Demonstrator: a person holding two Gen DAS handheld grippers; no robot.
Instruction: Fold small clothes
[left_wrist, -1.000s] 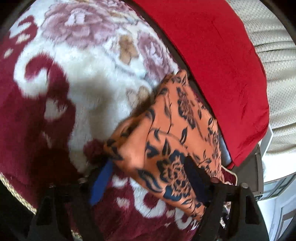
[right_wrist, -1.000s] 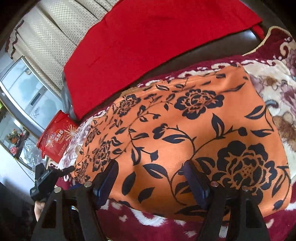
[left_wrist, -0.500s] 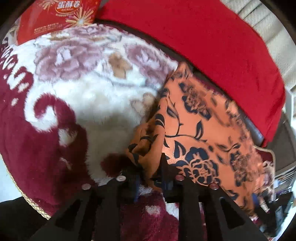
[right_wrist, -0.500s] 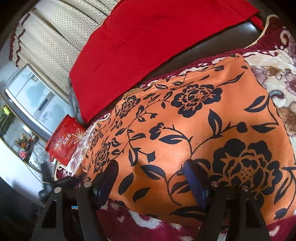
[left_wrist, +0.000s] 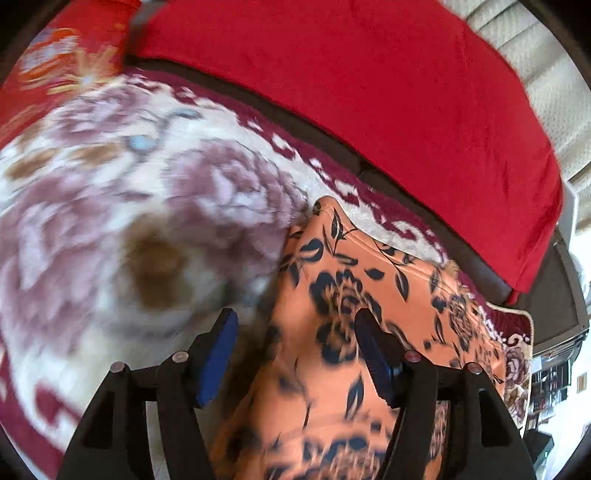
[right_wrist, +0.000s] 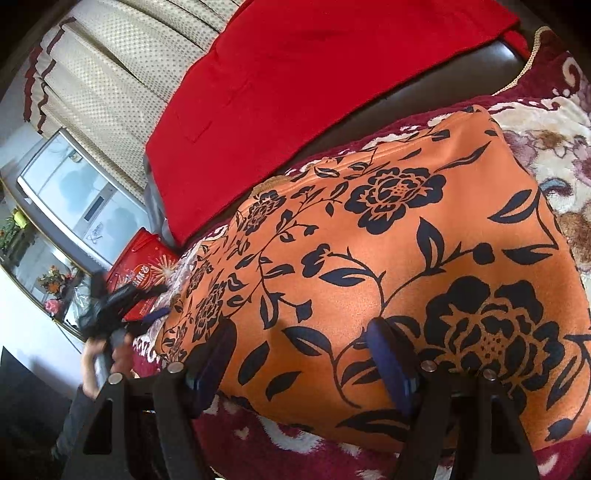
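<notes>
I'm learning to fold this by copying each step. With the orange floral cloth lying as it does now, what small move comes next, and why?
Probably draw the left gripper back off the orange floral cloth. Its jaws have just been opening and no longer pinch the fabric, which lies flat on the floral blanket. The right gripper hovers open over the near edge.

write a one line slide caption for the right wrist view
Right gripper hovers open over the orange floral cloth spread on a patterned blanket, red fabric behind.

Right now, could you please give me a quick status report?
Left gripper open, jaws just opened. Right gripper open over the orange floral cloth, which lies flat on the rug. Nothing in the way.
</notes>
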